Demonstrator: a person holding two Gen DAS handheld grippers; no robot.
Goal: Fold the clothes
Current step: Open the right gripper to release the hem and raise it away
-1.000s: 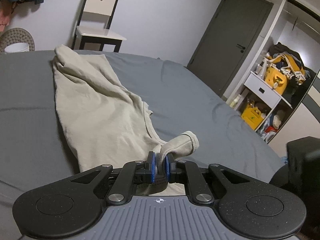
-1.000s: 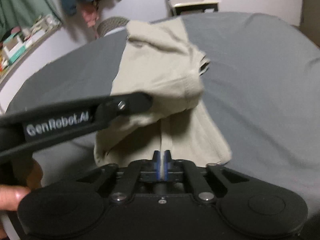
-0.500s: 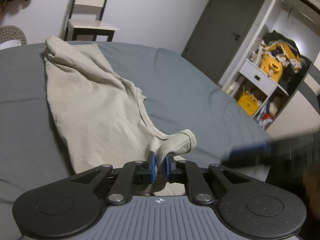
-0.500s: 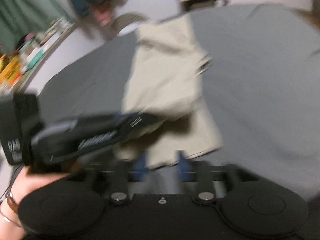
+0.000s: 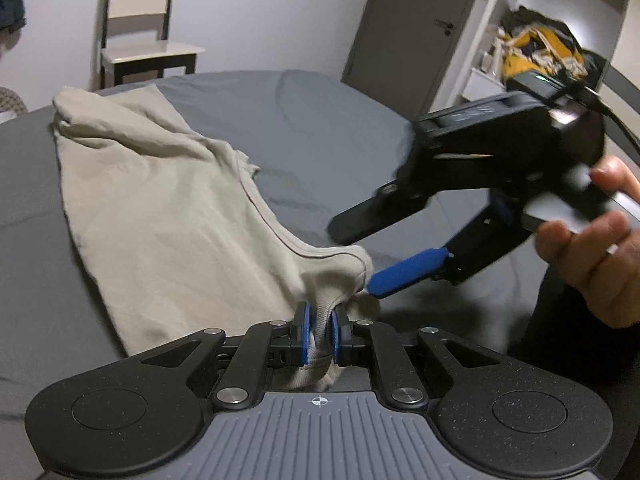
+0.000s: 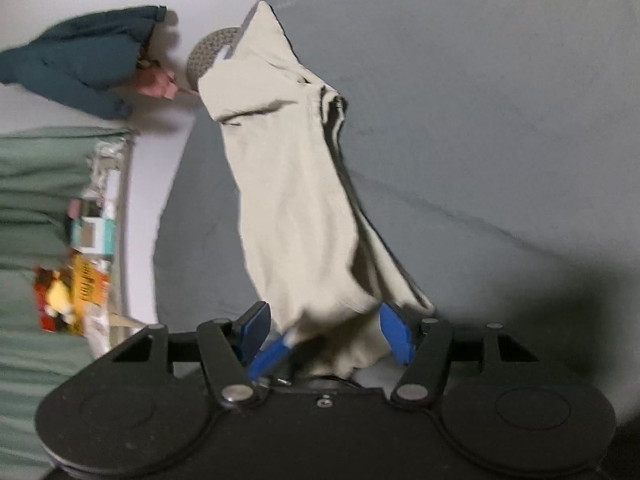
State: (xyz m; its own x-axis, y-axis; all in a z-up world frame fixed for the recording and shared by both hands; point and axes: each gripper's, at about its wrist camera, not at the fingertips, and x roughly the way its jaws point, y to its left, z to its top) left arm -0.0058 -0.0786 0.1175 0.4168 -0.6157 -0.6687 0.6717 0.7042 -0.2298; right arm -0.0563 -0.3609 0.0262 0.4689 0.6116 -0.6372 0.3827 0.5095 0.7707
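A beige shirt point(image 5: 160, 208) lies lengthwise on the grey bed point(image 5: 320, 120), its near end lifted. My left gripper point(image 5: 319, 334) is shut on a bunched hem of that near end. Coming in from the right is my right gripper point(image 5: 352, 258), rolled on its side, its blue finger point(image 5: 408, 272) touching the cloth right beside the left one. In the right wrist view the right gripper point(image 6: 324, 316) stands open, and the shirt point(image 6: 288, 184) hangs between its blue pads point(image 6: 394, 332) without being pinched.
A person's hand point(image 5: 592, 248) holds the right gripper's handle. Beyond the bed stand a chair point(image 5: 148, 52), a grey door point(image 5: 408, 20) and cluttered shelves point(image 5: 532, 40). A teal garment point(image 6: 80, 60) hangs on the wall by a woven basket point(image 6: 212, 52).
The right gripper opened, rolled onto its side and swung in to the shirt's near end beside the left gripper. The left gripper kept its grip and shifted slightly.
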